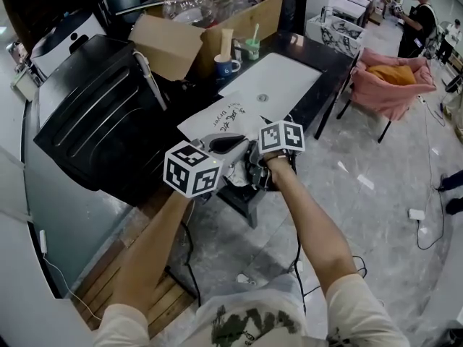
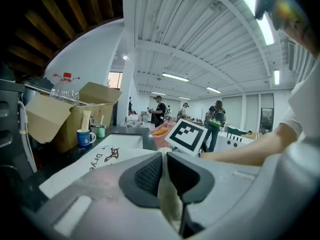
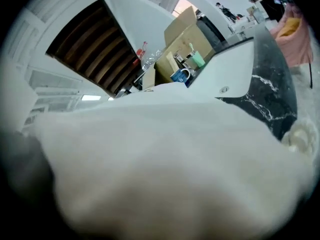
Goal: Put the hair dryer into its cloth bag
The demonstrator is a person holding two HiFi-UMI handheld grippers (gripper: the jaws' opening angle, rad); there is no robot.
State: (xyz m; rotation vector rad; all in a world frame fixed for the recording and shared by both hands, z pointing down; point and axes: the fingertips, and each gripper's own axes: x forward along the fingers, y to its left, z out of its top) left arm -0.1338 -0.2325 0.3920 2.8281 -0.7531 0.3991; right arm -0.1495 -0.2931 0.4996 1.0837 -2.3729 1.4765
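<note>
Cream cloth bag with dark lettering held at the table's near edge, hair dryer out of sight

The bag lies across the dark marble-topped table, its near end raised between the two grippers. The left gripper has its jaws pinched together on a thin fold of the cloth. The right gripper is buried in bulging cloth, so whether it grips anything cannot be told. No view shows the hair dryer; it may sit inside that bulge. To do this well, the left likely holds the fold taut while the right feeds the bulk deeper, clear of the edge. A blue mug and a brown cardboard box stand far behind
</note>
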